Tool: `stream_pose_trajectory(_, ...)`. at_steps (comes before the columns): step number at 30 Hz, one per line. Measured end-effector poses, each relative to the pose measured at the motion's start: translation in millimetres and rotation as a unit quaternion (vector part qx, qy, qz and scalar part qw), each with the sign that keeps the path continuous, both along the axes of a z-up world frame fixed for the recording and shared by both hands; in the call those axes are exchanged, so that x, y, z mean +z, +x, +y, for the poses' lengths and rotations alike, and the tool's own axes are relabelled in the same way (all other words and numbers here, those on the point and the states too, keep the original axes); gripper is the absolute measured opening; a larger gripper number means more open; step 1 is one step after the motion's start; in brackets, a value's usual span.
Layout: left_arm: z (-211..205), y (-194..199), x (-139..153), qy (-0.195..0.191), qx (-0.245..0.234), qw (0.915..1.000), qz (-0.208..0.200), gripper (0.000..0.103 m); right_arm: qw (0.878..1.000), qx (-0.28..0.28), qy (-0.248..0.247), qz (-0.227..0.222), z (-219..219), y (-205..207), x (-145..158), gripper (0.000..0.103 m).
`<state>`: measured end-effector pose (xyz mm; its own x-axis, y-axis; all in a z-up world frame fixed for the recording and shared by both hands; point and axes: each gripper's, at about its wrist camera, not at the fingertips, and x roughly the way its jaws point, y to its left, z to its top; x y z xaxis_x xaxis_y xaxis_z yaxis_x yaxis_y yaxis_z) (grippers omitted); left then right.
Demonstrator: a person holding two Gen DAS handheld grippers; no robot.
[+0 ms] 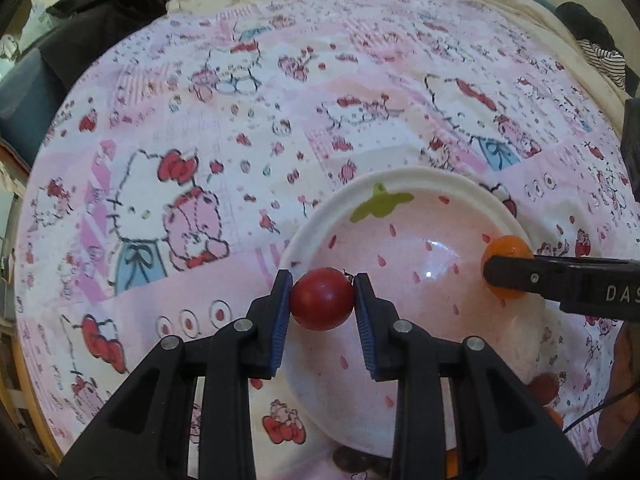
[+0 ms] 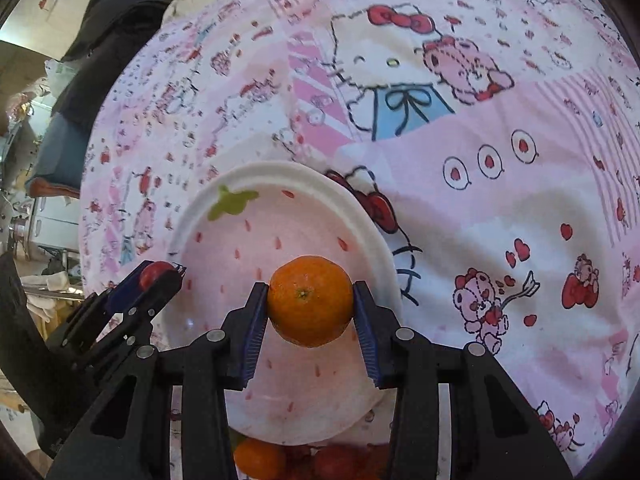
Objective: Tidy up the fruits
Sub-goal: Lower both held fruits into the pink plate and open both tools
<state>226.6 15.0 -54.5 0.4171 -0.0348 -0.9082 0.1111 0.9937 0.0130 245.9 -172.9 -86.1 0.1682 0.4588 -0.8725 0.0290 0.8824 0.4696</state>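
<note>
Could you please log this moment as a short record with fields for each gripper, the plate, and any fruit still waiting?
left gripper: shut on the red fruit, held over the plate's near-left rim
right gripper: shut on the orange, held over the plate
plate: white rim, pink strawberry print, nothing resting in it
surface: pink cartoon-print cloth
fruit waiting: another orange fruit and red pieces at the near edge, partly hidden below the plate

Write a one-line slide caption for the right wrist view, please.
Right gripper holds an orange mandarin above the strawberry-print plate; left gripper brings a red fruit.
</note>
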Motion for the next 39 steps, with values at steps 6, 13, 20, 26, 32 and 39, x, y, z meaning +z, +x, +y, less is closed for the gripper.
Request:
stream_pose_trajectory(6,-4.5,1.3,-6.6,0.002,-0.006,1.0000,0.000,0.027,1.000,0.004,0.006,0.002,1.0,1.0,-5.7,0.045)
stream_pose_trajectory(13,-4.5,3.4,-8.3,-0.011,-0.016,0.9997,0.013,0.028,1.000,0.001,0.017,0.006,0.3,2.7,-7.7,0.046)
stream_pose_trajectory(20,-7.1,0.6,-11.4,-0.029,-0.020,0.9989,0.032,0.045,1.000,0.004,0.024,0.011,-0.1,3.4,-9.6,0.047)
stream_pose_trajectory(26,-15.7,-5.9,5.8,-0.019,-0.036,0.9992,-0.002,0.086,0.998,-0.015,0.054,-0.007,-5.8,3.1,4.7,0.080)
stream_pose_trajectory(32,-8.9,-10.5,23.8,-0.023,-0.023,0.9992,-0.024,0.086,0.997,-0.028,0.060,-0.041,-15.2,-0.1,34.8,0.081)
stream_pose_trajectory(39,8.8,-20.5,46.5,-0.034,0.014,0.9983,-0.045,0.086,0.996,-0.022,0.030,-0.078,-17.3,-9.8,60.0,0.084)
